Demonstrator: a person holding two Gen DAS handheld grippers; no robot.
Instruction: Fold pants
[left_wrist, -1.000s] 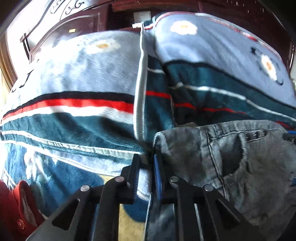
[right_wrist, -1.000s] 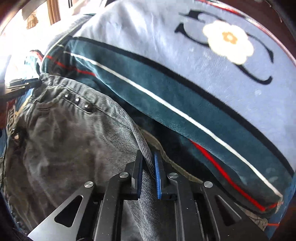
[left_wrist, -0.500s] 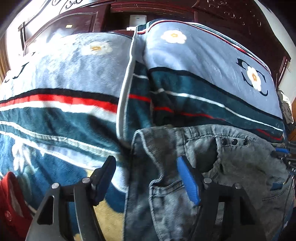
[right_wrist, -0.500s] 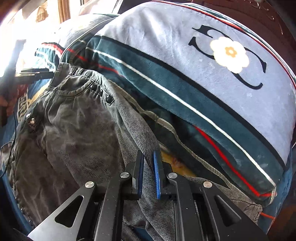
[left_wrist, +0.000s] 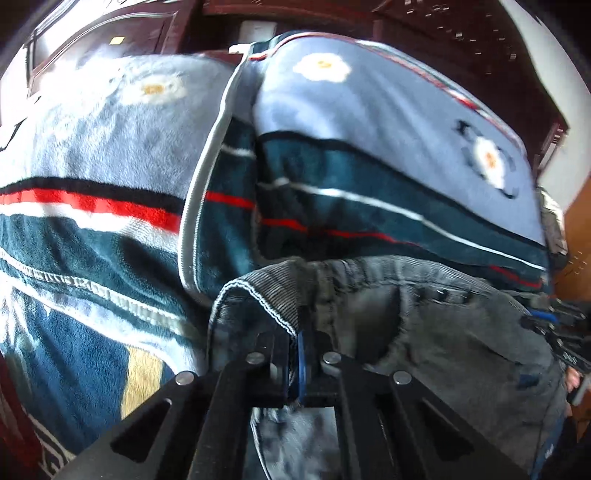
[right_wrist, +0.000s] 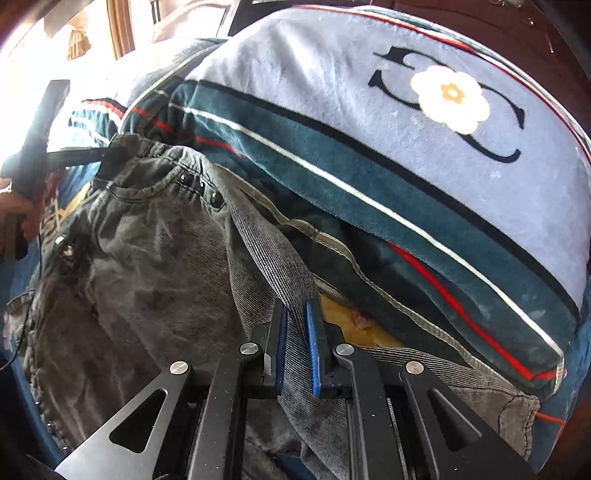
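Spread over a bed beside striped pillows (right_wrist: 369, 155), the pants (right_wrist: 140, 266) are pinched at the waistband by the left gripper (left_wrist: 293, 363), whose jaws have just been closing, and the right gripper (right_wrist: 295, 347); no fold is made yet.

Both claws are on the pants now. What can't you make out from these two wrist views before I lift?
- Pant legs and hems: cut off by the bottom edge in both views; the pants run under the claws.
- Left claw pads: hidden by the waistband fold they pinch; that view is motion-blurred.
- Bed under the pants: hidden by denim and blanket.
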